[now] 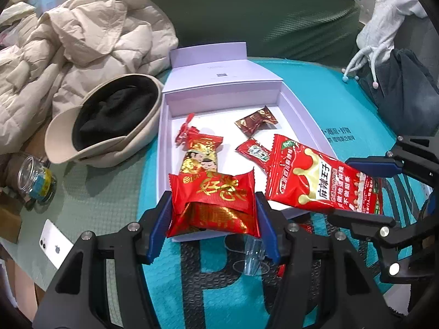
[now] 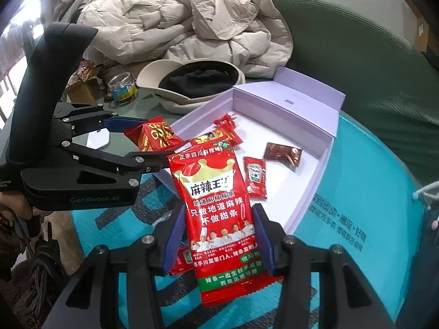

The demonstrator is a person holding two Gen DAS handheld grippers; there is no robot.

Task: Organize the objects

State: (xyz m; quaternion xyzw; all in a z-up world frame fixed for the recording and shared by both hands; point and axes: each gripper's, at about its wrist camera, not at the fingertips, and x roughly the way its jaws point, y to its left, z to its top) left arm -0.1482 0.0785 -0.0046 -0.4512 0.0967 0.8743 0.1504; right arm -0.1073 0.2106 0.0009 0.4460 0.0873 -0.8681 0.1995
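Observation:
An open lavender box (image 1: 303,109) (image 2: 315,170) lies on a teal bag. Inside it are a ketchup sachet (image 1: 253,150) (image 2: 255,178), a brown sachet (image 1: 256,122) (image 2: 282,155) and a red-and-gold candy with printed figures (image 1: 200,156). My left gripper (image 1: 212,203) (image 2: 145,141) is shut on a red candy packet with a gold character (image 1: 216,192) (image 2: 156,135), held over the box's near edge. My right gripper (image 2: 218,213) (image 1: 367,192) is shut on a long red spicy snack packet (image 2: 216,192) (image 1: 315,181), whose far end reaches over the box's near corner.
A beige hat with black lining (image 1: 109,120) (image 2: 192,82) lies left of the box, and a beige puffer jacket (image 1: 82,41) is piled behind it. A glass jar (image 1: 35,181) and a white phone (image 1: 55,244) lie further left. A clear plastic piece (image 1: 253,255) and another ketchup sachet (image 2: 183,260) rest on the teal bag (image 2: 356,219).

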